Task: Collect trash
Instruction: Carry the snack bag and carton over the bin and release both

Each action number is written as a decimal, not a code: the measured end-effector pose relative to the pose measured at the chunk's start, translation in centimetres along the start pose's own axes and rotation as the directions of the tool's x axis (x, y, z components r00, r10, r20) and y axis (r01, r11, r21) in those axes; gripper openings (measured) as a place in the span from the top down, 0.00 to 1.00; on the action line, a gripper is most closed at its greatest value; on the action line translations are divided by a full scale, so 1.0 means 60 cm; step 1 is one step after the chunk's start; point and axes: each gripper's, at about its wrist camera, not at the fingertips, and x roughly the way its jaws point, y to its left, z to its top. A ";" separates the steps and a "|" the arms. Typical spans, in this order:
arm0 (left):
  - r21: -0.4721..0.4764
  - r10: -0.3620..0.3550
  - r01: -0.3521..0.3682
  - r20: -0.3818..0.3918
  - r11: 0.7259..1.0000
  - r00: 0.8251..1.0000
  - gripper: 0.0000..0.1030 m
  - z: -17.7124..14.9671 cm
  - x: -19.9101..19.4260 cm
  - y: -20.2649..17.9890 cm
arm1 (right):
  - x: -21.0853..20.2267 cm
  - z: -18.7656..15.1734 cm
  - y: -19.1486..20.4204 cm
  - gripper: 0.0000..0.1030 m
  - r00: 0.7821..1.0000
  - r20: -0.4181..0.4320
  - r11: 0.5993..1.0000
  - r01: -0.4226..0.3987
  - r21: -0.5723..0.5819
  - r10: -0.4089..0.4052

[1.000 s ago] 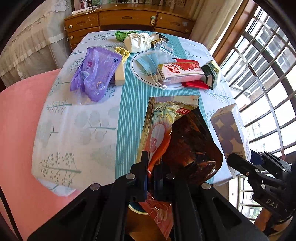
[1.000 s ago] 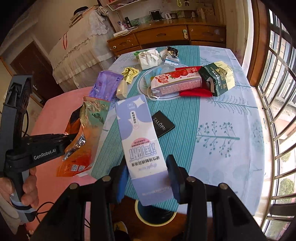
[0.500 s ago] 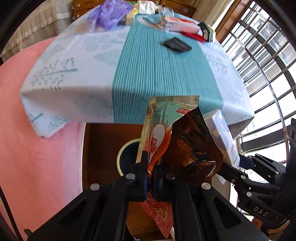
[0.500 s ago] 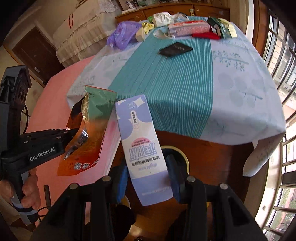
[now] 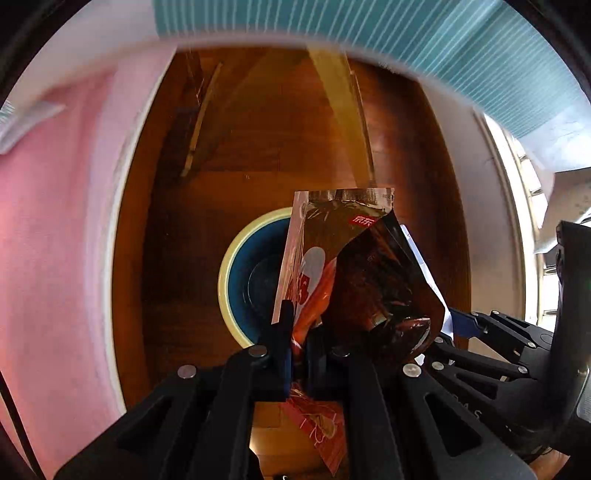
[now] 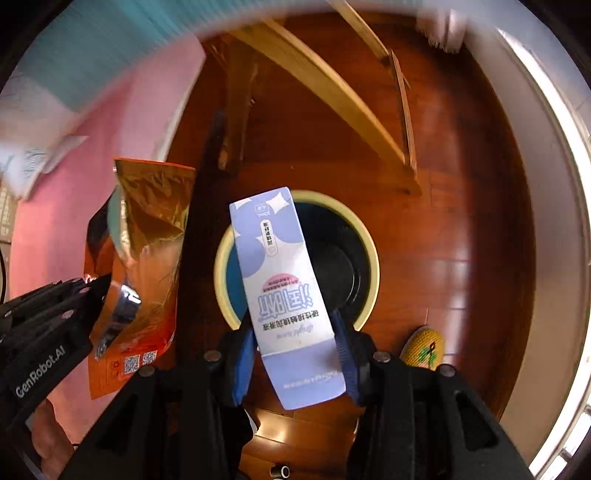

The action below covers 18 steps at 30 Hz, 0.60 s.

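My left gripper (image 5: 297, 328) is shut on an orange and gold foil snack bag (image 5: 332, 266), which hangs over a round bin (image 5: 236, 273) with a cream rim and a dark blue inside, standing on the wooden floor. My right gripper (image 6: 293, 332) is shut on a lavender and white carton (image 6: 280, 280), held right above the same bin (image 6: 365, 251). The right wrist view shows the left gripper (image 6: 99, 291) with the snack bag (image 6: 144, 258) at the left. The right gripper's black arm (image 5: 498, 332) shows at the lower right of the left wrist view.
The teal-striped tablecloth edge (image 5: 406, 33) hangs across the top, with wooden table legs (image 6: 332, 85) beneath. A pink cloth (image 5: 55, 240) fills the left side. A yellow knitted slipper (image 6: 424, 347) sits on the floor right of the bin. A hand (image 6: 48, 435) grips the left tool.
Both grippers have dropped from above the tabletop to below its edge, carrying the snack bag and the carton down over the bin. The table's trash has left view.
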 end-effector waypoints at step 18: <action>-0.053 0.080 -0.079 0.015 0.995 0.997 0.26 0.020 0.098 0.040 | 0.092 0.026 -0.027 0.38 1.000 0.008 0.999 -0.018 0.048 0.017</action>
